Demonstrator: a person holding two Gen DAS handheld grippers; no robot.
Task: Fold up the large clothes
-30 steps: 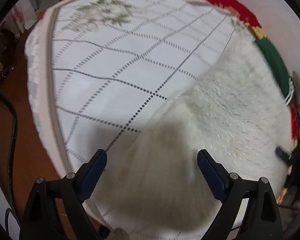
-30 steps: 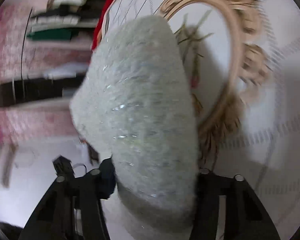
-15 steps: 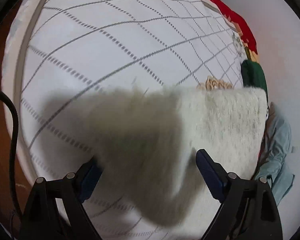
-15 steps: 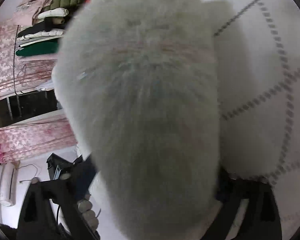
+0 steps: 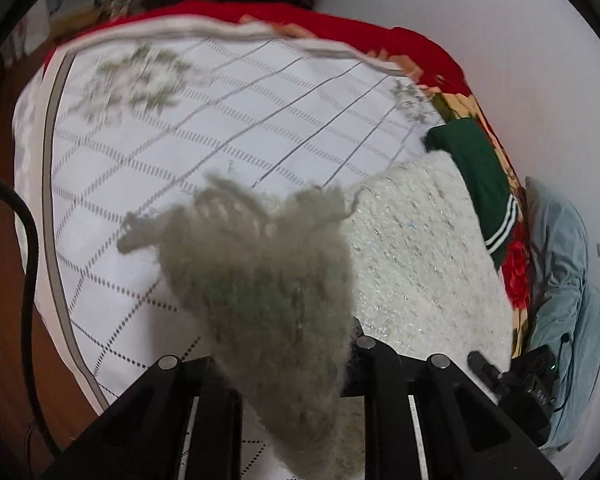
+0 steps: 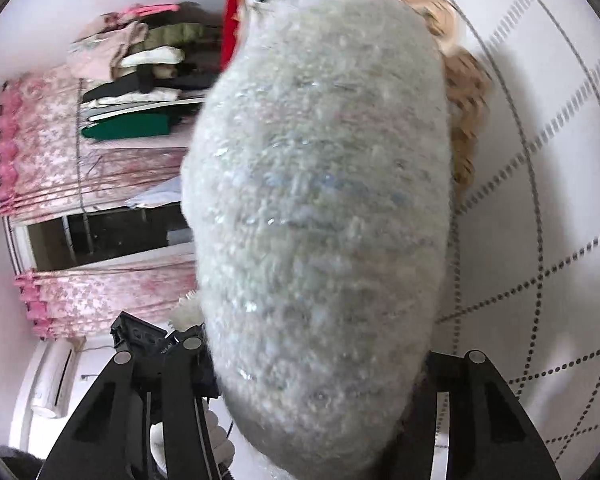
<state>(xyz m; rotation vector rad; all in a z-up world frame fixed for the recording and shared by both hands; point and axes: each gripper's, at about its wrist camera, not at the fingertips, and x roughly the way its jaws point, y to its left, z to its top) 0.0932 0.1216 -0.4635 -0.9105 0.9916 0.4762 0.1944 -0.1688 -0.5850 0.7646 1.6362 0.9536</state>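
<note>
Left gripper jaws closing on sweater edge; right gripper closing around a thick bunch. Risk: fuzzy knit slips, fold skews.

The fuzzy white sparkly knit garment hides both grippers' fingers. Motion blurs the green floral print at the white checked bed cover's far left.

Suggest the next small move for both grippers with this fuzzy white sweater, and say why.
Probably carry the pinched fold across and lay it flat. The left gripper and right gripper are both closing with the fuzzy white sweater bunched between their fingers, its remainder lying on the checked bedspread.
</note>
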